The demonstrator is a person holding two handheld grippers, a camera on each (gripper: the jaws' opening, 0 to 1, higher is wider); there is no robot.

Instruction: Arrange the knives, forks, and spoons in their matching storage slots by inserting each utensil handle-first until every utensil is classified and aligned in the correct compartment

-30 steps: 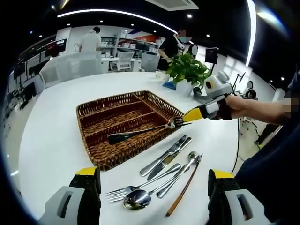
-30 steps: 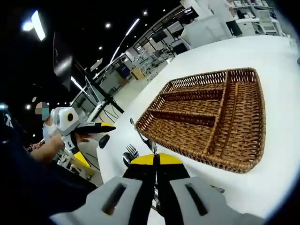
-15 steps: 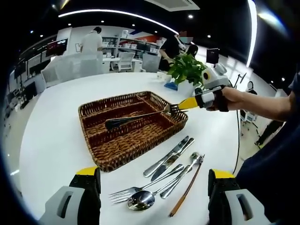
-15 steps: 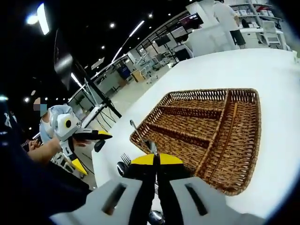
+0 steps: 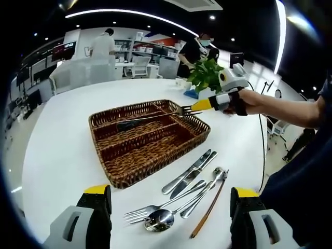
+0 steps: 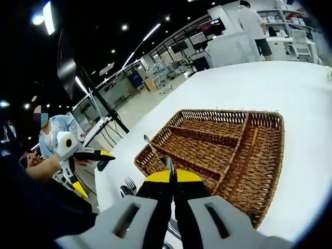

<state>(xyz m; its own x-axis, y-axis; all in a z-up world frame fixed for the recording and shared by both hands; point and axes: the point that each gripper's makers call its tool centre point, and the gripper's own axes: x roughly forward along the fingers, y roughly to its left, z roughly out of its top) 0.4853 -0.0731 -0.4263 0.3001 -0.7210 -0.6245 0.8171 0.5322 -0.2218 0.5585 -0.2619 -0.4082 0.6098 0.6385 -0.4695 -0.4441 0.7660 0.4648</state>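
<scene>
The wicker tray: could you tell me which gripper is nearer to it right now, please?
Right. The right gripper hangs at the wicker tray's far rim, holding a fork over it. The left gripper sits back from its near corner, beyond the loose cutlery.

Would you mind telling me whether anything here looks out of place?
One odd thing: a thin brown stick lies among the loose cutlery beside the wicker tray. It looks like a lone chopstick, matching no knife, fork or spoon slot.

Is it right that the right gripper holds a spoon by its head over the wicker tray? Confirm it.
Not a spoon: the right gripper holds a fork by its tines, handle out over the wicker tray. The left gripper view shows it.
</scene>
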